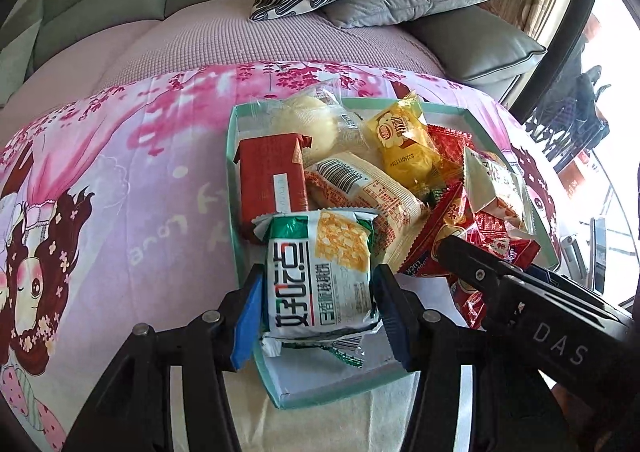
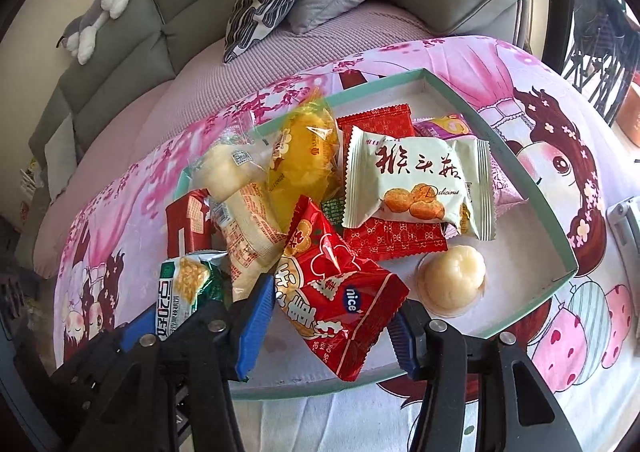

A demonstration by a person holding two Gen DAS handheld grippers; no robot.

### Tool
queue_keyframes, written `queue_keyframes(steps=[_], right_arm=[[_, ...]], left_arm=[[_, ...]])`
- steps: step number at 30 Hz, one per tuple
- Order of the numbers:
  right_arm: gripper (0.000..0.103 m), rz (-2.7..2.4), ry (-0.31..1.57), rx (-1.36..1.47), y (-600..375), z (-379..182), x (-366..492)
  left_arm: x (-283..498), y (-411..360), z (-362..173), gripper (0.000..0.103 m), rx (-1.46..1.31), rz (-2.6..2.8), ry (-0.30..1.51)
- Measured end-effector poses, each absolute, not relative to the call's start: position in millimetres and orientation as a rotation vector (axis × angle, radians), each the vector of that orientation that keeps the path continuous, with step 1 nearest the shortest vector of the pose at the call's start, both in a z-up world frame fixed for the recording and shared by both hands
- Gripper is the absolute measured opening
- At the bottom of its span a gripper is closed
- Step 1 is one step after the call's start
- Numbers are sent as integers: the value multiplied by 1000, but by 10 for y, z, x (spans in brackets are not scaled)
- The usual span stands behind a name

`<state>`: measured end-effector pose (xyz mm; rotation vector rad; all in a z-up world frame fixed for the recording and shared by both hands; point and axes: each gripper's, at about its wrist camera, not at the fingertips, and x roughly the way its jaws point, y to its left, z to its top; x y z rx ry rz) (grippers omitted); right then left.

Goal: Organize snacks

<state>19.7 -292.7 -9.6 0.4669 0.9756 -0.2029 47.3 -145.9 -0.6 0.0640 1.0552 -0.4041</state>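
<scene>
Between each gripper's jaws, apparently clamped: left (image 1: 318, 302) white packet (image 1: 322, 272), right (image 2: 328, 318) red packet (image 2: 340, 304).

A shallow box with a mint-green rim (image 2: 500, 140) lay on the cartoon-print quilt, holding a loose heap of snacks. A green-and-white cracker packet (image 1: 324, 272) sat at its near left edge, pinched between blue finger pads. A red "nice" packet (image 2: 340, 300) lay tilted at the front. Behind were a cream packet picturing round biscuits (image 2: 416, 184), a yellow cake packet (image 2: 304, 156), a red biscuit block (image 1: 272, 180), flat red sachets (image 2: 396, 240) and a pale jelly cup (image 2: 454, 282).
</scene>
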Motion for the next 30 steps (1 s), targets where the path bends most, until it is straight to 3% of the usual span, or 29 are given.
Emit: queue_keyframes(steps=[2, 5, 10, 13, 15, 19, 30], right_arm=[[60, -209, 980, 464, -2928, -103, 197], [71, -230, 983, 453, -2940, -98, 174], [76, -248, 990, 450, -2972, -78, 134], [92, -255, 982, 439, -2960, -35, 105], [97, -262, 972, 432, -2952, 2, 85], [97, -268, 959, 422, -2930, 70, 36], [97, -247, 959, 364, -2677, 106, -149]], left_arm=[[457, -1461, 6, 68, 78, -408, 1052], [428, -1458, 33, 73, 88, -410, 1047], [371, -1411, 118, 78, 112, -390, 1020], [364, -1356, 129, 93, 125, -349, 1019], [359, -1312, 143, 93, 141, -323, 1012], [335, -1196, 194, 97, 139, -285, 1003], [221, -718, 192, 97, 184, -16, 972]])
